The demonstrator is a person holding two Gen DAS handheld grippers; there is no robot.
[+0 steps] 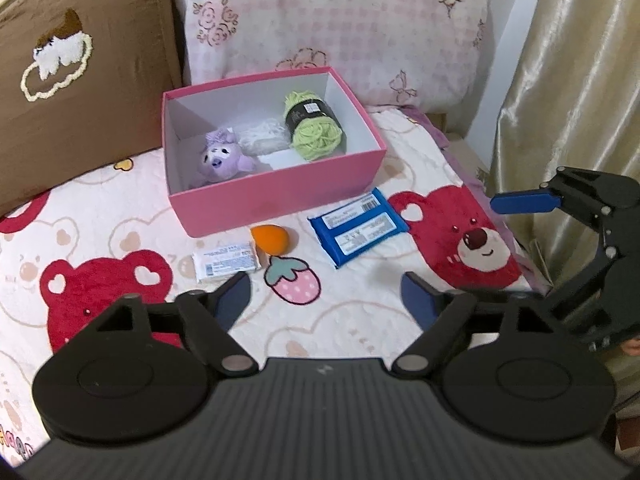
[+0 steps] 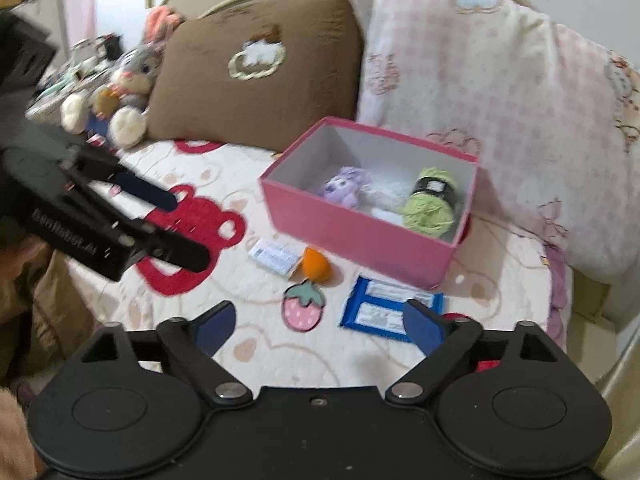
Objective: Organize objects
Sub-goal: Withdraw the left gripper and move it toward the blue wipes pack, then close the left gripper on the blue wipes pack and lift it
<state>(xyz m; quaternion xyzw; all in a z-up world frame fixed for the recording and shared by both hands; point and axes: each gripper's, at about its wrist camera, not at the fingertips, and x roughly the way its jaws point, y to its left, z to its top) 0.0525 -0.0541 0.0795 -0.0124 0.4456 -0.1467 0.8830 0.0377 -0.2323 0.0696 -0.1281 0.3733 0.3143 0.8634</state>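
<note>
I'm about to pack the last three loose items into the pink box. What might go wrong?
The orange egg-shaped sponge touches the small white packet; gripping one may nudge the other. The flat blue packet lies flush on soft bedding, so the fingers may snag the blanket. The pink box is light and could shift.

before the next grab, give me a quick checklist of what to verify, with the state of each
1. Left claw open and empty: ok.
2. Right claw open and empty: ok.
3. Pink box open, with free floor space beside the purple plush, the white yarn and the green yarn: ok.
4. Blue packet, orange egg-shaped sponge and white packet lie loose outside the box: ok.
5. Sponge clear of the white packet: cannot tell, they look to touch.
6. Claws clear of each other: ok.
</note>
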